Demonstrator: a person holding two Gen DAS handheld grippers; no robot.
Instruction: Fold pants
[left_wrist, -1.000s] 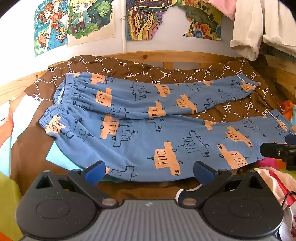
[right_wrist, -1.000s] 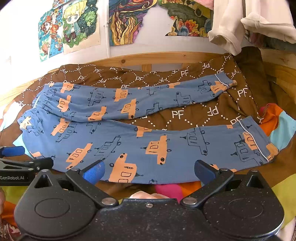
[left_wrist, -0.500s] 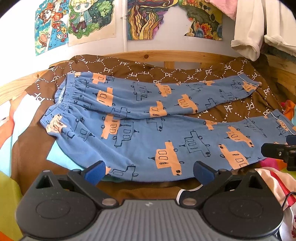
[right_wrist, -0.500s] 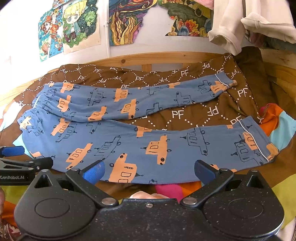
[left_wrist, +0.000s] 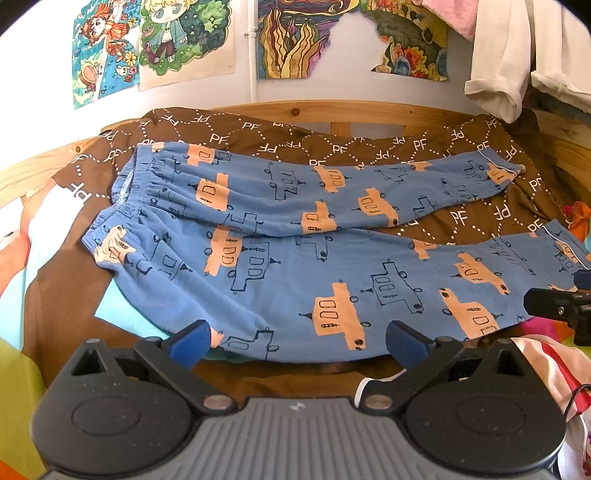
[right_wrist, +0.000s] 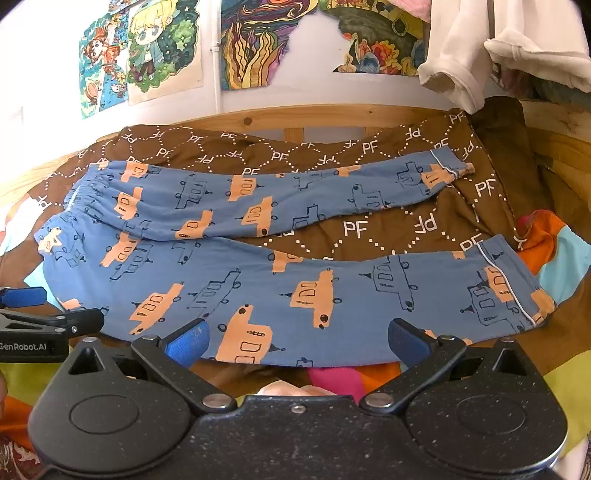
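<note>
The blue pants (left_wrist: 295, 266) are laid out flat on the brown blanket (left_wrist: 458, 218), waistband to the left, legs splayed apart. The left gripper (left_wrist: 297, 338) and right gripper (right_wrist: 299, 339) are both held wide apart at the near edge, nothing pinched.

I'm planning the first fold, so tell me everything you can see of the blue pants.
The blue soft-fabric pants with orange and outlined vehicle prints lie flat and unfolded on the brown PF-patterned blanket. The gathered elastic waistband sits at the left; both legs run rightward, spread in a V, with white-piped cuffs. Neither open hand-held gripper touches them.
</note>
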